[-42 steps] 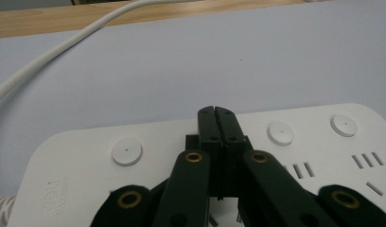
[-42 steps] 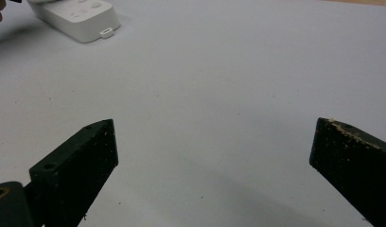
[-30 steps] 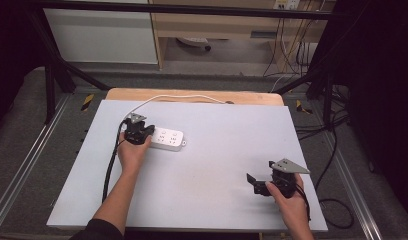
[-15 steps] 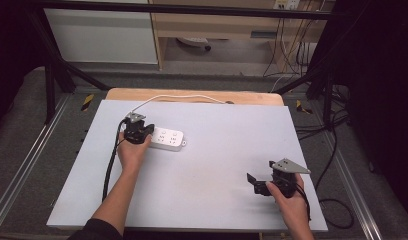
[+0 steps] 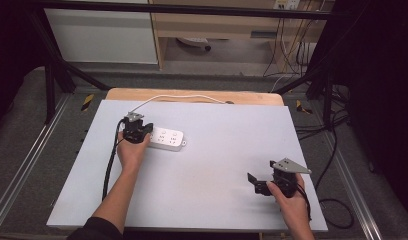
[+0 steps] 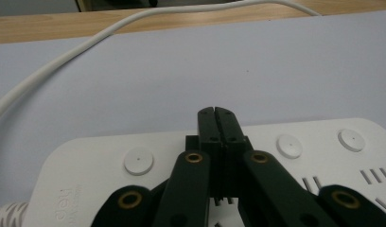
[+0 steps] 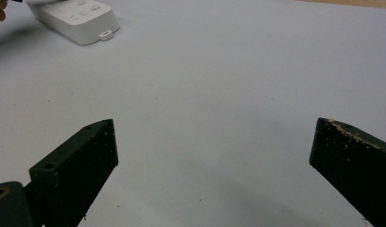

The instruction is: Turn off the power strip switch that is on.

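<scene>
A white power strip [image 5: 167, 139] lies on the grey table mat [image 5: 217, 150] at the back left, and its white cord [image 5: 182, 97] runs off toward the wooden back edge. My left gripper [image 5: 142, 131] is over the strip's left end, shut with nothing between its jaws. In the left gripper view the joined tips [image 6: 214, 113] sit above the strip's top face [image 6: 87, 156], between round buttons [image 6: 139, 161]. My right gripper [image 5: 256, 184] is at the front right, open and empty, low over the bare mat [image 7: 214, 142]. The strip [image 7: 77, 16] shows far off.
A black cable [image 5: 111, 165] trails from the left gripper along the forearm. The wooden table edge [image 5: 192, 95] shows behind the mat. Metal frame rails [image 5: 22, 165] flank the table, and cables hang at the right [image 5: 332, 150].
</scene>
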A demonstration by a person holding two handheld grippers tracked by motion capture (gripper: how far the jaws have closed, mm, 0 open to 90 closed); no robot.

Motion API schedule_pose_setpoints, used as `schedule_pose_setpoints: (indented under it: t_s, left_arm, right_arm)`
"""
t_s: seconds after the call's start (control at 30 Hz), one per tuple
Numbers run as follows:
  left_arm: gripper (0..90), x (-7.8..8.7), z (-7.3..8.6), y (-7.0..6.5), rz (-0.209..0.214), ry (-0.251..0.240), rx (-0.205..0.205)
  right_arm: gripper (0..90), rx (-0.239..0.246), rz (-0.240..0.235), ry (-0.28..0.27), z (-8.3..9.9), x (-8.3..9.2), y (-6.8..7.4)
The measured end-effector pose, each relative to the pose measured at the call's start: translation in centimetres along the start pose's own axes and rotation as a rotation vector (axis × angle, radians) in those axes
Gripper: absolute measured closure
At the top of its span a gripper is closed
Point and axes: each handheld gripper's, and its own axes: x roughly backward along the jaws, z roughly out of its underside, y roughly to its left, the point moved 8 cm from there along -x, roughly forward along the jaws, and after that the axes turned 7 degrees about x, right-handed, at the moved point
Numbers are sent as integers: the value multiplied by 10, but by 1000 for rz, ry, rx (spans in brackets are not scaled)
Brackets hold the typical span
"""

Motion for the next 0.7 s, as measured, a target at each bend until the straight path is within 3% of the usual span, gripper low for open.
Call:
schedule_pose_setpoints:
  t_s: [0.43, 0.47, 0.7]
  left_arm:
    - [896, 0, -3, -5, 39, -32, -1]
    - [820, 0, -3, -6, 37, -37, -2]
    - [693, -1, -5, -7, 46, -50, -1]
  right_arm:
    - [24, -7, -4, -6, -1, 1, 1]
    - [24, -5, -4, -7, -1, 1, 1]
    - [24, -5, -5, -8, -1, 1, 1]
